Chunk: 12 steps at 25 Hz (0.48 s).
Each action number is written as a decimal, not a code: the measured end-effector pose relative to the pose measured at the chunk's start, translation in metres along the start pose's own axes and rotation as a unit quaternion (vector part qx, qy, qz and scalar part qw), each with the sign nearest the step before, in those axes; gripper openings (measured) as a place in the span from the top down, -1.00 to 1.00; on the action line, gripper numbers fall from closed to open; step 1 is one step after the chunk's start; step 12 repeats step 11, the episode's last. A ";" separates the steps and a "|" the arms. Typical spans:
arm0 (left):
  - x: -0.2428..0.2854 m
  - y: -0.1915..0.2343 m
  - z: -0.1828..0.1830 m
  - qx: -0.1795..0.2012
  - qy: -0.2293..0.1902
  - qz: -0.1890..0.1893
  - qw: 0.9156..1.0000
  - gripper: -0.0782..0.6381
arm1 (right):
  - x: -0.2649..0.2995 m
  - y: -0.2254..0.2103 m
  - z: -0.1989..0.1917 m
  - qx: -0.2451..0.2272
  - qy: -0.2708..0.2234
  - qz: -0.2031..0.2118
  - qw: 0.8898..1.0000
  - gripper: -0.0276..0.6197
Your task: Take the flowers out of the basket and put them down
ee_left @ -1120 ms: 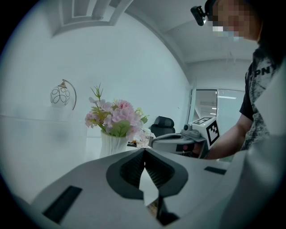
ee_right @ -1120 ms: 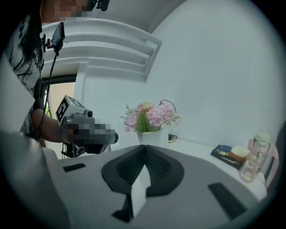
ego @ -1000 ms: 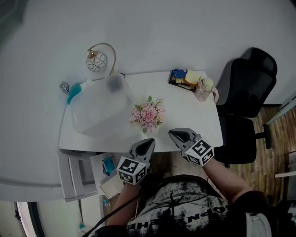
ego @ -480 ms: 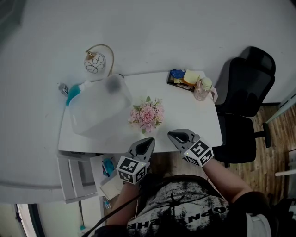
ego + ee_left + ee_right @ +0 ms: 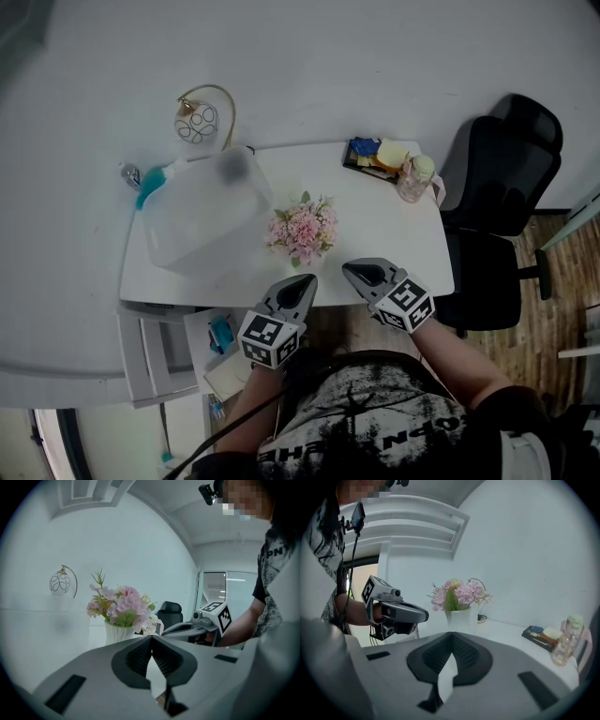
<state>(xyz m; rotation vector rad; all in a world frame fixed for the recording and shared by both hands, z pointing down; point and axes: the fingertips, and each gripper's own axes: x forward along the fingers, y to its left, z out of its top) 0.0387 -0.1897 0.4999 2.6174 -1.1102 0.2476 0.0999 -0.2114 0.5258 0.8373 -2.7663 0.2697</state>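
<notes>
A bunch of pink flowers (image 5: 303, 230) stands upright in a small white ribbed basket (image 5: 119, 633) near the front middle of the white table (image 5: 384, 234). Both grippers hover just off the table's front edge and point at the flowers without touching them. My left gripper (image 5: 302, 284) is shut with nothing between its fingers; its tips meet in the left gripper view (image 5: 151, 638). My right gripper (image 5: 354, 272) is also shut and empty, as the right gripper view (image 5: 451, 633) shows. From that side the flowers (image 5: 459, 594) rise above the basket (image 5: 459, 617), a short way ahead.
A round globe lamp (image 5: 197, 122) stands at the table's back left. A dark tray of blue and yellow items (image 5: 373, 157) and a clear bottle (image 5: 414, 178) sit at the back right. A black office chair (image 5: 497, 187) is to the right and a drawer unit (image 5: 159, 352) at the lower left.
</notes>
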 end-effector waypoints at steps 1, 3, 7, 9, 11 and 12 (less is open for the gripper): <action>0.000 0.000 0.000 0.000 0.001 0.000 1.000 0.74 | 0.000 0.000 0.000 -0.001 0.001 0.000 1.000 0.87; 0.000 0.000 0.000 -0.001 0.002 0.000 1.000 0.74 | 0.001 0.000 -0.001 -0.001 0.003 0.000 1.000 0.87; 0.001 0.000 -0.003 -0.003 0.003 -0.002 1.000 0.74 | 0.003 0.003 -0.001 -0.005 0.002 0.004 1.000 0.87; 0.002 -0.001 -0.004 -0.003 0.005 -0.003 1.000 0.74 | 0.003 0.004 -0.001 -0.007 0.000 0.006 1.000 0.87; 0.002 -0.002 -0.005 -0.004 0.005 -0.004 1.000 0.74 | 0.003 0.005 -0.002 -0.009 -0.001 0.008 1.000 0.87; 0.002 -0.002 -0.005 -0.004 0.005 -0.004 1.000 0.74 | 0.003 0.005 -0.002 -0.009 -0.001 0.008 1.000 0.87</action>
